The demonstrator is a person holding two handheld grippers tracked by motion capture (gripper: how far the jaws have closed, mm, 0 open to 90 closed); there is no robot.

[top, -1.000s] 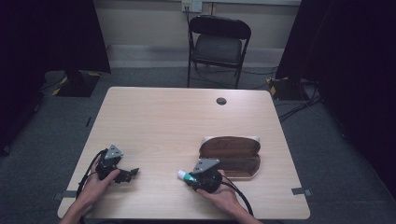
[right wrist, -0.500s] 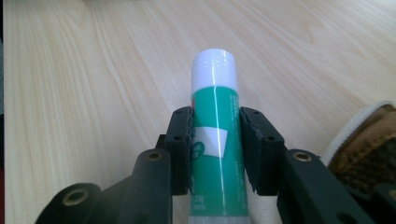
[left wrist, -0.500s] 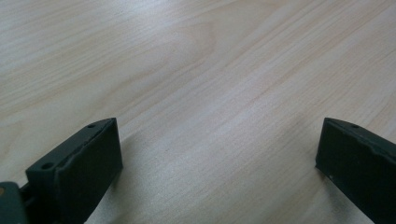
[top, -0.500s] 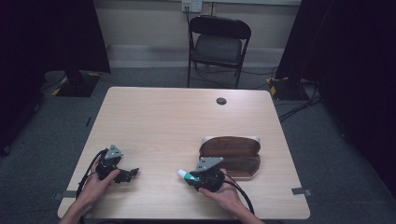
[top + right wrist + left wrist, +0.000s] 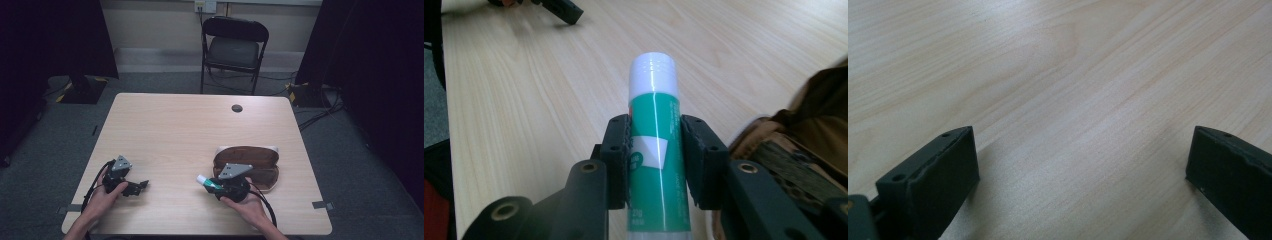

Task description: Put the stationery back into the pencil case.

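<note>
Below, sitting on the pale wooden bench (image 5: 190, 130) near its front edge: left claw (image 5: 141, 184) held low at the near left corner, resting in the left hand (image 5: 102, 197), cable looping off to the side. Gaping wide in the left gripper view, both black jaws standing far apart with bare wood grain between them and gripping nothing. Clamping a green glue stick (image 5: 653, 150) with a white cap in the right claw (image 5: 655, 155), jaws pressing on either side of the tube's middle, cap end poking out past the tips. Pointing leftward in the high view, that glue stick (image 5: 206, 182), held just above the bench surface at the near right, with the right hand (image 5: 247, 205) wrapping the right claw (image 5: 212, 184) from behind. Lying just beside and behind that claw: an open brown pouch-like case (image 5: 247, 160), its flap and dark lining also peeking in at the right edge of the right gripper view. Standing beyond the far side of the bench: a black folding chair (image 5: 233, 47). Showing near the far edge: a small dark round spot (image 5: 237, 108).
</note>
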